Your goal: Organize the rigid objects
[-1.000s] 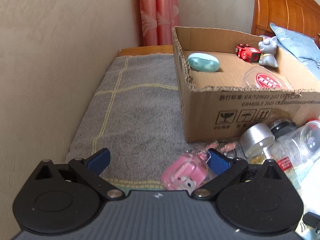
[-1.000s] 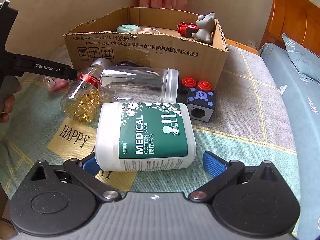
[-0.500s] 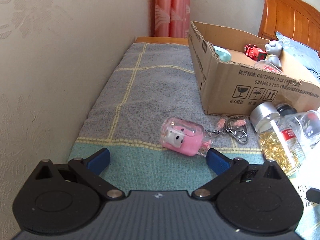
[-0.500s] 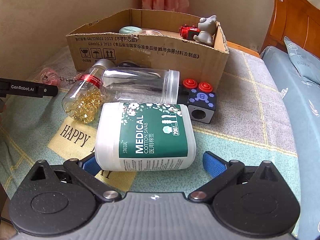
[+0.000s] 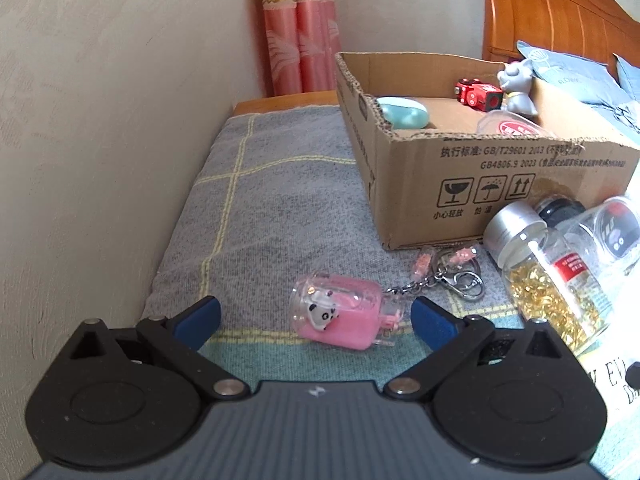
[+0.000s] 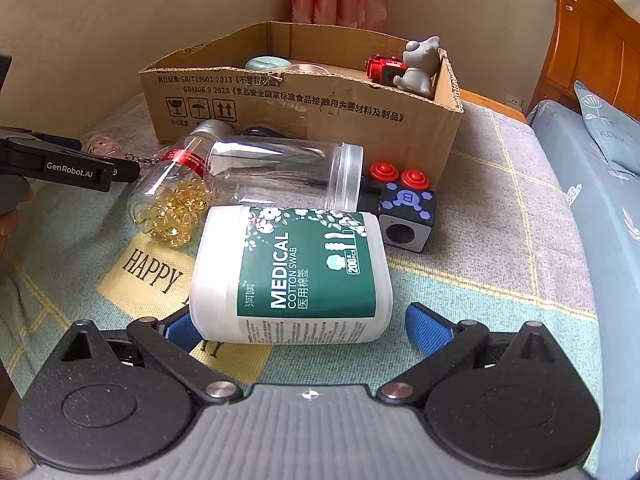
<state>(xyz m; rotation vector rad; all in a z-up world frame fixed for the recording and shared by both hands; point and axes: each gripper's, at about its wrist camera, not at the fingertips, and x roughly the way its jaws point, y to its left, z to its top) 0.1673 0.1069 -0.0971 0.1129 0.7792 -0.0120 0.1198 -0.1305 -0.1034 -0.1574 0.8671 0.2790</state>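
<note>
Since 1 s ago our left gripper [image 5: 316, 314] backed off, jaws just closing slightly but wide, empty; the pink keychain [image 5: 340, 318] lies between the fingertips, nearer the right one, long axis across the gap. Right gripper [image 6: 298, 326] open, cotton swab jar [image 6: 292, 276] loose between fingers

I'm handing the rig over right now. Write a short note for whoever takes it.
Left gripper: jaws open, just been closing slightly, around the pink keychain, not pressing it.
Right gripper: jaws open, cotton swab jar between them, not gripped.
Done: teal case, red toy, grey figurine lie in the cardboard box.
Left on the blanket: keychain, swab jar, capsule bottle, clear jar, cube toy.
</note>
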